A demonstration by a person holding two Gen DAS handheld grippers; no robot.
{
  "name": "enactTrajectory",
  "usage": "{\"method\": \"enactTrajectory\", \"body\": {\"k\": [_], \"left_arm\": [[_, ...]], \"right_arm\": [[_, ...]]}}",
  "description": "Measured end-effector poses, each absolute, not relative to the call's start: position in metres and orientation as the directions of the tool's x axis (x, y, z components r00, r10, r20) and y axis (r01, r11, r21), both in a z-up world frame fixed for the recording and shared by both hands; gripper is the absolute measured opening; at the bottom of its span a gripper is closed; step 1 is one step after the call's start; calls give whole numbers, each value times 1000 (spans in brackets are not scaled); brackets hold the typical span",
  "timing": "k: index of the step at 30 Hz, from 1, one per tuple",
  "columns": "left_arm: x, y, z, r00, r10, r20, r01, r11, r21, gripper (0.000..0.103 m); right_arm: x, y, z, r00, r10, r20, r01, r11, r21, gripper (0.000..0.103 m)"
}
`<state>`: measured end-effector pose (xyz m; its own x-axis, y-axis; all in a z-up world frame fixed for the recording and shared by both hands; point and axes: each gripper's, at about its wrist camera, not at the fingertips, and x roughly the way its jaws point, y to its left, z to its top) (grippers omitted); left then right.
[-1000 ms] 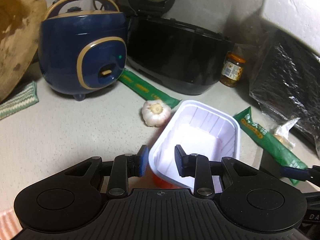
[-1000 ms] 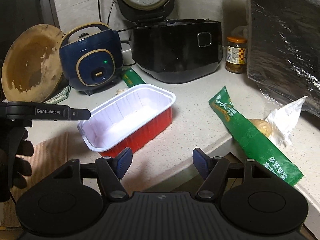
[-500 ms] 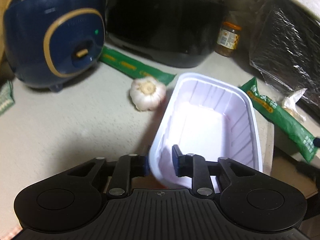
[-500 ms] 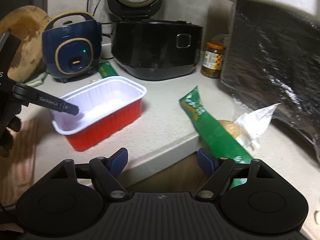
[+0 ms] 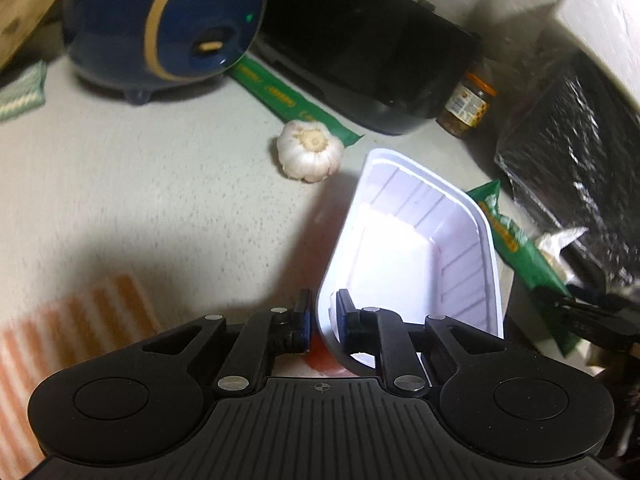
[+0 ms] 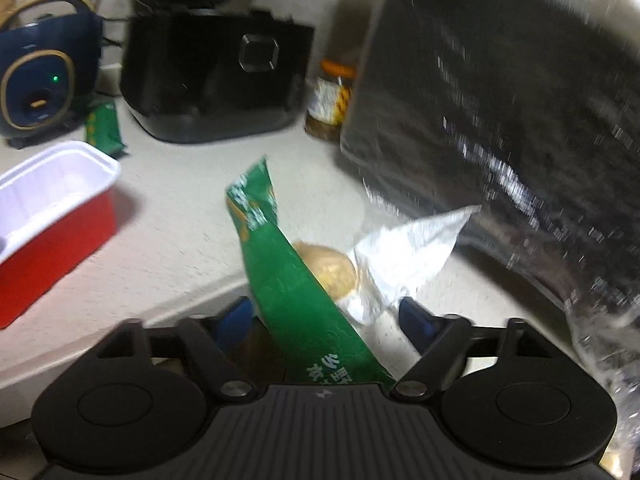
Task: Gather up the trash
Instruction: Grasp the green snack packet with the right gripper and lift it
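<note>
My left gripper [image 5: 322,316] is shut on the near wall of a red plastic tray with a white inside [image 5: 416,248], held tilted above the counter. The tray also shows at the left of the right wrist view [image 6: 52,208]. My right gripper [image 6: 326,320] is open, its fingers either side of a long green wrapper [image 6: 288,280] at the counter edge. A crumpled white wrapper with a yellowish bun [image 6: 400,256] lies just right of the green wrapper. A second green wrapper [image 5: 288,100] lies by the cookers.
A garlic bulb [image 5: 310,150] sits on the counter. A blue rice cooker [image 5: 168,24], a black open cooker [image 6: 212,76], a jar [image 6: 330,100] and a foil-black bag [image 6: 500,120] stand at the back and right. An orange striped cloth [image 5: 60,344] lies left.
My left gripper closed on the tray wall and lifted and tilted it. My right gripper moved forward and right until its open fingers straddle the green wrapper.
</note>
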<state>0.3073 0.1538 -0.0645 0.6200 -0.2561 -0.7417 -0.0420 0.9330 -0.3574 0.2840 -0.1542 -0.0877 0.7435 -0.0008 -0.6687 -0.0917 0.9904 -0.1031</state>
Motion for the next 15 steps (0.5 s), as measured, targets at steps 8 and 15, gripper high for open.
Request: {"method": "enactTrajectory", "body": {"k": [8,15], "left_arm": [[299,149,-63,635,-210,-743,-102,931,-351,14],[297,146,-64,633,-217,-743,-110,925,-364,14]], "right_arm": [[303,-177,-90,727,42,-686,-41,999,18,42],[307,-157,-74,699,220,-680,-156,975,156,14]]}}
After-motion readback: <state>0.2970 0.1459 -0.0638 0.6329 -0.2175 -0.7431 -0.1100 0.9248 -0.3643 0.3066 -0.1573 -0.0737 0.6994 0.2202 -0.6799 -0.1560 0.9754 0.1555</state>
